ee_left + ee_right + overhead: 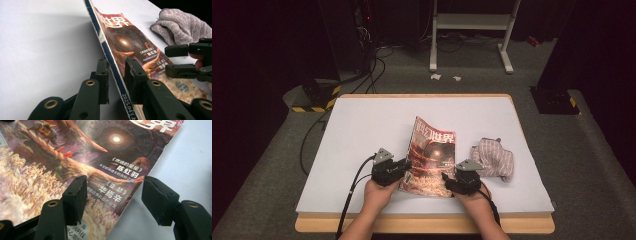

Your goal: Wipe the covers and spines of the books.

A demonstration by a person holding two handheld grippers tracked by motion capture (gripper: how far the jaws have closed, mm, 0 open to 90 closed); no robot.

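Glossy paper magazine (430, 156), ribbed cloth (493, 158)

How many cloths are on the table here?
1: a crumpled grey cloth lies on the white table, right of the magazine. None seem hidden.

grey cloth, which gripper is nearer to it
Right. The right gripper sits at the magazine's near right corner, just beside the grey cloth; the left gripper clamps the magazine's spine on the far side.
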